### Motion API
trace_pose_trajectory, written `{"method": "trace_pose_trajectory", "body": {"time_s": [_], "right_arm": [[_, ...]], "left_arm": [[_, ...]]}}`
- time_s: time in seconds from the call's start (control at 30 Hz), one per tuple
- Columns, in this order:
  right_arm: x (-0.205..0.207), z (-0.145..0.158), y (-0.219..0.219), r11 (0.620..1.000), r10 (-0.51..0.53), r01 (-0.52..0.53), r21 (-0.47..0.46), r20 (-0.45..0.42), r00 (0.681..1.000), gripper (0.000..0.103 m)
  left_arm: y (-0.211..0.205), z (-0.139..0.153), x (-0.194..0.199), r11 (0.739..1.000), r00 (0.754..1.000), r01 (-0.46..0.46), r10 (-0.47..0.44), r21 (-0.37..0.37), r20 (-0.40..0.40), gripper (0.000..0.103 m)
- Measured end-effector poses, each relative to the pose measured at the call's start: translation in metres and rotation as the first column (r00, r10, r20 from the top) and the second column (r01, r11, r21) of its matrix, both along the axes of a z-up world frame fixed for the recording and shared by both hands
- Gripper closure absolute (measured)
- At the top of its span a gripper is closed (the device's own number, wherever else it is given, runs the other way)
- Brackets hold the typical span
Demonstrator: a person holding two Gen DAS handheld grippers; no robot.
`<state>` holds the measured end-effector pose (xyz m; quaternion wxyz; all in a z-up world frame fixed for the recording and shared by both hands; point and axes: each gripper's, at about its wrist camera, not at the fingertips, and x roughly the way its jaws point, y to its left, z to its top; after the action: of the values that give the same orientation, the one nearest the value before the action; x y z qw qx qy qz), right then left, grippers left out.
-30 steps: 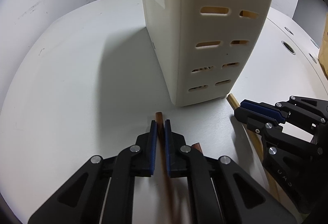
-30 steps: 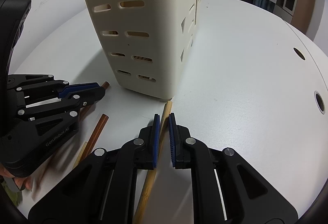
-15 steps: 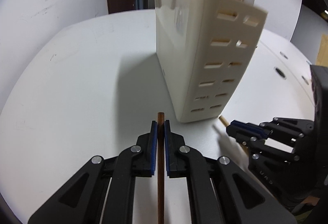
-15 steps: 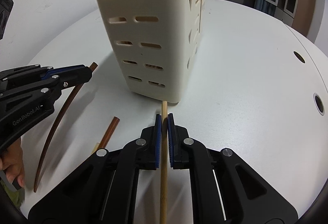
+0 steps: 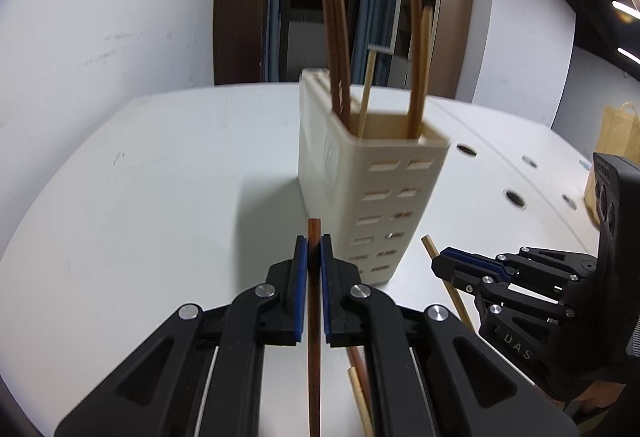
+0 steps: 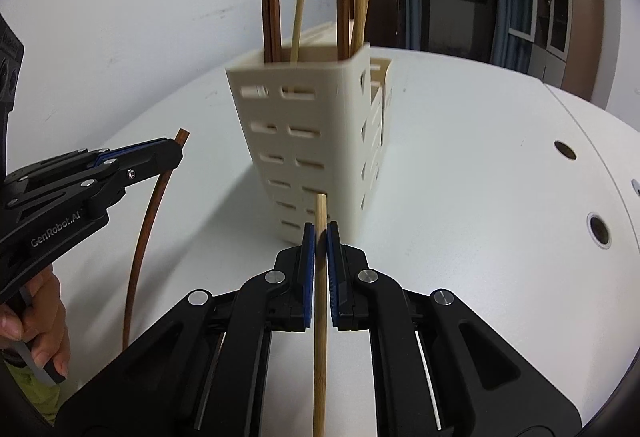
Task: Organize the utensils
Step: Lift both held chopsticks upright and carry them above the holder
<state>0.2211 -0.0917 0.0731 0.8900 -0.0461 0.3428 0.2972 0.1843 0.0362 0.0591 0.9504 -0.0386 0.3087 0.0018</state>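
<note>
A cream slotted utensil holder point(image 5: 372, 197) point(image 6: 304, 141) stands on the white table, with several dark and light chopsticks upright in it. My left gripper point(image 5: 314, 249) is shut on a dark brown chopstick point(image 5: 314, 317), lifted off the table just in front of the holder. My right gripper point(image 6: 320, 237) is shut on a light bamboo chopstick point(image 6: 320, 317), also raised near the holder's base. Each gripper shows in the other's view: the right gripper point(image 5: 444, 263) at the right, the left gripper point(image 6: 176, 153) at the left with the dark chopstick point(image 6: 148, 229).
Two more chopsticks point(image 5: 360, 385) lie on the table point(image 5: 160, 197) between the grippers. The table has round cable holes point(image 6: 598, 229) at the right. A brown paper bag point(image 5: 616, 133) stands at the far right. Cabinets and a dark doorway are behind.
Both grippers have risen from the table with their chopsticks held, and have tilted up so that the holder's open top now shows.
</note>
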Motion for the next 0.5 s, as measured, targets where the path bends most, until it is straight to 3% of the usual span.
{"method": "trace_pose_trajectory", "body": {"time_s": [0.5], "right_arm": [[-0.029,0.072,-0.027,0.995,-0.014,-0.004,0.102,0.170,0.985,0.098]], "left_arm": [[-0.018,0.048,-0.015,1.000,0.991,0.014,-0.015,0.008,0.133,0.097]]}}
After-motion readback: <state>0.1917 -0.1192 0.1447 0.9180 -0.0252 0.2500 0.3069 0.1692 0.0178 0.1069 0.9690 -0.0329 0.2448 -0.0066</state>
